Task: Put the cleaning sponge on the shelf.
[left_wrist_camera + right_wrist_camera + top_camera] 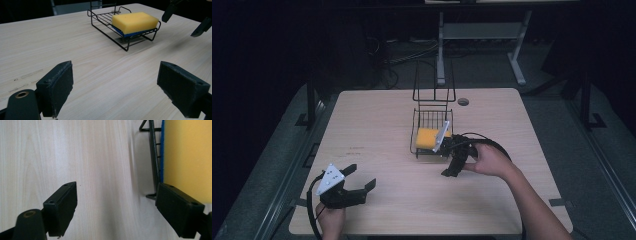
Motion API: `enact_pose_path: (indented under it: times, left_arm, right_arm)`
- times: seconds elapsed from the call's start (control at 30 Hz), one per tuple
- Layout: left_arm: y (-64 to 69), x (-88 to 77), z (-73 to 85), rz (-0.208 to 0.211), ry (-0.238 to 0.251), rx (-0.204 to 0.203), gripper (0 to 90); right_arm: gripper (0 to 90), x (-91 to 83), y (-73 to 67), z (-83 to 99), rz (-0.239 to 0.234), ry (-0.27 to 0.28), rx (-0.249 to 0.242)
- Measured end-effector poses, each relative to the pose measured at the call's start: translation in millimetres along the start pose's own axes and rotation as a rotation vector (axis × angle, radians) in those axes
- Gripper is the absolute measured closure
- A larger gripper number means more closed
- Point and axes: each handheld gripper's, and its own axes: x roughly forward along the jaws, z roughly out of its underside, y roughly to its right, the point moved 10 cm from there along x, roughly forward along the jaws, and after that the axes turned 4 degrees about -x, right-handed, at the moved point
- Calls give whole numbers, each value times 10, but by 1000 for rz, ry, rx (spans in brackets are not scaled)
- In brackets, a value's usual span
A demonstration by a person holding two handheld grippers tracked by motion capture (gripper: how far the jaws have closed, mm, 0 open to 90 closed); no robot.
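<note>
A yellow sponge (428, 137) with a blue underside lies in a black wire rack (432, 117) near the middle of the wooden table. My right gripper (448, 161) hangs open just off the rack's near right corner, jaws pointing down at the table. In the right gripper view the sponge (187, 157) and the rack's edge (153, 157) sit at the right, beside my right gripper (117, 205), which holds nothing. My left gripper (362, 176) is open near the table's front left. Its view shows the sponge (135, 22), the rack (105, 21) and bare wood between the jaws of my left gripper (120, 82).
The rack has a tall wire frame (434, 80) rising at its far side. A round cable hole (463, 101) lies in the table (377, 125) behind it. Another desk's legs (517, 60) stand beyond the far edge. The right gripper's jaws (186, 20) show top right in the left gripper view.
</note>
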Motion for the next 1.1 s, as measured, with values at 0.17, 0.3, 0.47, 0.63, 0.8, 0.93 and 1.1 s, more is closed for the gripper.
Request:
enact_pose_path:
  times: [0.17, 0.3, 0.47, 0.63, 0.8, 0.93, 1.1]
  left_arm:
    - [13, 2, -14, 2, 7, -2, 128]
    - [12, 9, -9, 0, 2, 4, 128]
    - [2, 3, -5, -1, 3, 0, 128]
    - [5, -1, -8, -2, 4, 1, 128]
    - [5, 1, -6, -2, 2, 1, 128]
    - [-1, 0, -5, -3, 3, -1, 128]
    - [-4, -5, -7, -5, 4, 0, 128]
  right_arm:
    - [175, -7, -28, 48, 7, 17, 12]
    - [175, 4, -63, 117, -2, 16, 19]
    - [175, -9, -78, 164, 1, 16, 29]
    - [175, -27, -95, 220, 8, 19, 33]
    - [175, -16, -121, 294, 5, 15, 45]
    - [175, -9, -143, 345, 3, 14, 54]
    - [175, -16, -183, 397, 1, 12, 64]
